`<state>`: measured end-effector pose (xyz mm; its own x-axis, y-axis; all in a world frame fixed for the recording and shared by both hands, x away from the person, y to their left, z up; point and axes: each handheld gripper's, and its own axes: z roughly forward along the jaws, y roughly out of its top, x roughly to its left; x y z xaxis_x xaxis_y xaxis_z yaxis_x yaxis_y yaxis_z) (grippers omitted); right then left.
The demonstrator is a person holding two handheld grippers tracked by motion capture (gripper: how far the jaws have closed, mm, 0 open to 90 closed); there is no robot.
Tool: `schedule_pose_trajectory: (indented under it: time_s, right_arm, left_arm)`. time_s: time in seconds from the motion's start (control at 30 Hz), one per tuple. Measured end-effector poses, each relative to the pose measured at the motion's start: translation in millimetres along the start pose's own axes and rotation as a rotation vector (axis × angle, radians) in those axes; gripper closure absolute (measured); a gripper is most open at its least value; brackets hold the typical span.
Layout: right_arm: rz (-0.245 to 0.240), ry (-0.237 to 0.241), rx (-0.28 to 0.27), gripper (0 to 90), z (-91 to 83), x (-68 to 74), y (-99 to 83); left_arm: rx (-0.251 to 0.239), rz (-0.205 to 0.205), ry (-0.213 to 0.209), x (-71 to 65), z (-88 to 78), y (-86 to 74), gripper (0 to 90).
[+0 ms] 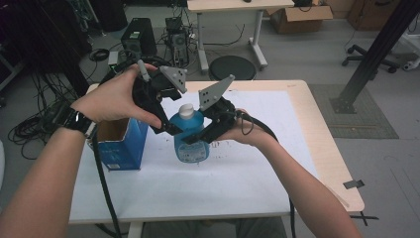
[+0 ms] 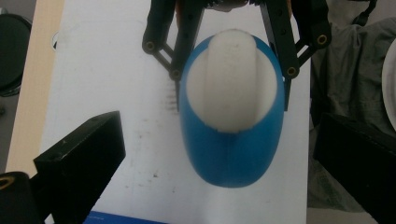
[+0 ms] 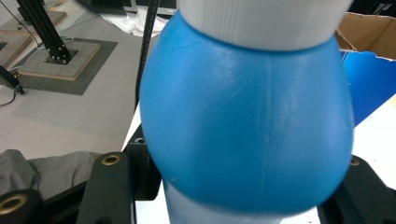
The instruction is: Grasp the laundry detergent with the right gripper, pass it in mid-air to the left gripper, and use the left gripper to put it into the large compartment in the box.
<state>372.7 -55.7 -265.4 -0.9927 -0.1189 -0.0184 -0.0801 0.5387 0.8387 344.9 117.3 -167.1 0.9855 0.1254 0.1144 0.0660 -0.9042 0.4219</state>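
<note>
Blue bottle (image 1: 190,136), white cap, upright between right tongs (image 1: 198,139).

left hand-held gripper (image 1: 171,130) jaws spread wide; right hand-held gripper (image 1: 194,140) seemingly clamped; both forearms raised, converging.

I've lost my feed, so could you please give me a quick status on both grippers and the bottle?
Right gripper shut on blue bottle. Left gripper open beside its cap. Blue box standing just left.

Bottle (image 3: 247,121) — smooth, glossy blue plastic
</note>
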Motion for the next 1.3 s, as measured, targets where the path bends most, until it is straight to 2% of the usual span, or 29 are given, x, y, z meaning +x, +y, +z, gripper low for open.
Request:
schedule_pose_trajectory:
  time_s: [0.13, 0.5, 0.83, 1.3]
  right_arm:
    - [-0.004, 0.002, 0.006, 42.8, 1.7, 0.4, 2.6]
    - [-0.013, 0.004, 0.021, 42.8, 4.9, 1.7, 5.0]
    - [-0.023, 0.002, 0.036, 42.8, 5.0, 3.5, 4.2]
    - [-0.033, -0.001, 0.043, 42.9, 5.1, 5.0, 4.3]
  left_arm:
    - [-0.003, 0.002, -0.004, -1.0, 3.0, 0.9, 2.8]
    - [0.029, 0.016, -0.020, -3.6, 14.6, 6.4, 7.4]
    - [0.033, 0.035, -0.013, -4.0, 17.2, 9.6, 18.7]
    - [0.047, 0.040, -0.020, -5.2, 18.9, 10.4, 27.0]
